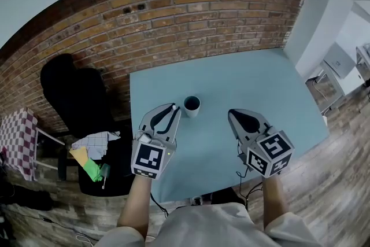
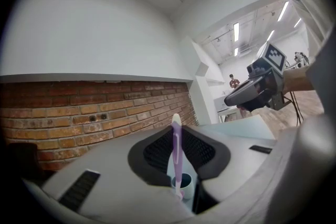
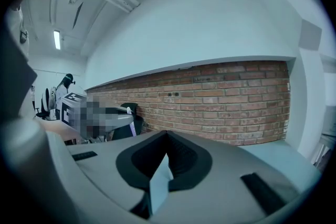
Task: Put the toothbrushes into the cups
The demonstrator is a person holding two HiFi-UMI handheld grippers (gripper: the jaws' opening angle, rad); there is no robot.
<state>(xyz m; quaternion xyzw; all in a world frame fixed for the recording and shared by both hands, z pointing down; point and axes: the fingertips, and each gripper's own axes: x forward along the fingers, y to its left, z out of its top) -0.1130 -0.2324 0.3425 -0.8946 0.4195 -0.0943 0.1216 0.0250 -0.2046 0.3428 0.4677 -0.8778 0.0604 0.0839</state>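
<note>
A dark blue cup (image 1: 192, 104) stands upright on the light blue table (image 1: 260, 84), near its middle. My left gripper (image 1: 173, 109) is just left of the cup and points toward it, shut on a purple toothbrush (image 2: 177, 157). The brush stands upright between the jaws, its white tip (image 1: 174, 106) above them. In the left gripper view the cup (image 2: 186, 184) shows just beyond the jaws, low down. My right gripper (image 1: 235, 113) hovers to the right of the cup, shut, with nothing in it. Its jaws meet at the tips in the right gripper view (image 3: 167, 136).
A red brick wall (image 1: 173, 14) runs behind the table. Left of the table stand a black chair (image 1: 72, 89), a checkered cloth (image 1: 17, 136) and a pile of coloured cloths (image 1: 92, 153). A white partition (image 1: 324, 26) rises at the right.
</note>
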